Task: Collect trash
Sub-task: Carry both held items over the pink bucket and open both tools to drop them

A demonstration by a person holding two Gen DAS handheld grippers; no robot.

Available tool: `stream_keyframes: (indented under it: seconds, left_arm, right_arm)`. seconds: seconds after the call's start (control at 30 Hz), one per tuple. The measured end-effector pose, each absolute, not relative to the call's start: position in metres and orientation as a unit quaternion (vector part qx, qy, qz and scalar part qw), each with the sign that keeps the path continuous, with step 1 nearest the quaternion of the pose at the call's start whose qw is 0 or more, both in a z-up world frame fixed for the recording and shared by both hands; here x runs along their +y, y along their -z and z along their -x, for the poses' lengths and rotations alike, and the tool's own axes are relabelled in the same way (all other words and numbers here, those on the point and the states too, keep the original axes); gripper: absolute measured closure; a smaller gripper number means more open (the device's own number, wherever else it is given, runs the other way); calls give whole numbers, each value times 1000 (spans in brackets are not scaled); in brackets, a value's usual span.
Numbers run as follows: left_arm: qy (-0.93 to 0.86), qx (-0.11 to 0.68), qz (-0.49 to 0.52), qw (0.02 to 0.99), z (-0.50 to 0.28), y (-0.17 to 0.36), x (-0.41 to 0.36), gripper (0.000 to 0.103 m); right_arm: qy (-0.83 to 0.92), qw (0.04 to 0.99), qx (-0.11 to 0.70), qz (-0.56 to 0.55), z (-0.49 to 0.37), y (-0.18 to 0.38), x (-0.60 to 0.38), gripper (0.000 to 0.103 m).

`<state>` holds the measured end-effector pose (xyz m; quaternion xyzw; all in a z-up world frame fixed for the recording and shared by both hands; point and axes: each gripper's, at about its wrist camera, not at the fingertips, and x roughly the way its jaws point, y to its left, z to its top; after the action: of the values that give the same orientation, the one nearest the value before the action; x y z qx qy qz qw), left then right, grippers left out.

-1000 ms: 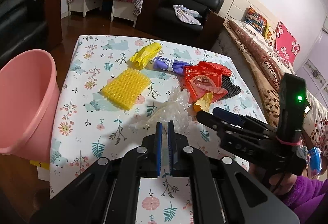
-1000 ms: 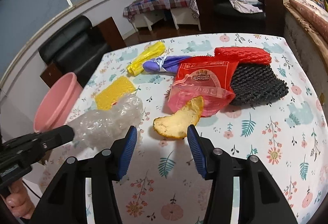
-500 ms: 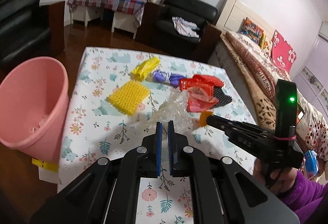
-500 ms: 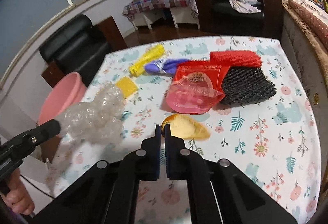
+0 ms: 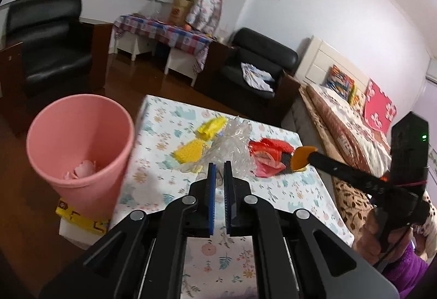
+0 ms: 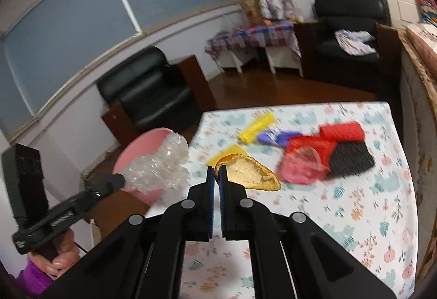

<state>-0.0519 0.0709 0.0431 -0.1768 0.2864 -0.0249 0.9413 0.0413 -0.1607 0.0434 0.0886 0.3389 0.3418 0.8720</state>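
Note:
My left gripper [image 5: 219, 166] is shut on a crumpled clear plastic wrap [image 5: 232, 143], held up above the floral table [image 5: 273, 189]; the same clear plastic wrap [image 6: 161, 165] shows in the right wrist view in front of the pink bin. My right gripper [image 6: 216, 170] is shut on the edge of an orange fruit peel [image 6: 251, 173], lifted off the table; the peel [image 5: 301, 158] also shows at that gripper's tip in the left wrist view. The pink bin [image 5: 79, 154] stands left of the table with some scraps inside.
On the table lie a yellow foam net [image 5: 188, 152], a yellow wrapper [image 6: 255, 125], a purple wrapper [image 6: 275, 136], a red snack bag [image 6: 306, 159], a red net [image 6: 344, 131] and a black net [image 6: 351, 159]. Black armchairs and a bed ring the table.
My right gripper closed on the orange peel and lifted it off the table. Both grippers rose, and the left one carried the plastic wrap leftward, nearer the pink bin.

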Motion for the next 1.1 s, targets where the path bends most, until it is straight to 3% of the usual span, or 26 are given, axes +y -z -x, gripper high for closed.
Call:
stream_keyframes:
  seconds: [0.27, 0.67, 1.03, 1.1]
  left_arm:
    - [-35, 257, 173, 950, 67, -49, 101, 98]
    - [-150, 262, 194, 933, 59, -31, 174, 98]
    - [-191, 300, 196, 914, 41, -5, 205, 98]
    - [-194, 301, 195, 913, 39, -3, 206, 98]
  right_arm:
    - [-386, 846, 349, -118, -55, -60, -140, 100]
    - [-499, 768, 390, -99, -89, -55, -4, 100]
    - [-523, 722, 446, -83, -110, -8, 90, 99]
    - [-517, 718, 458, -85, -117, 1, 97, 92]
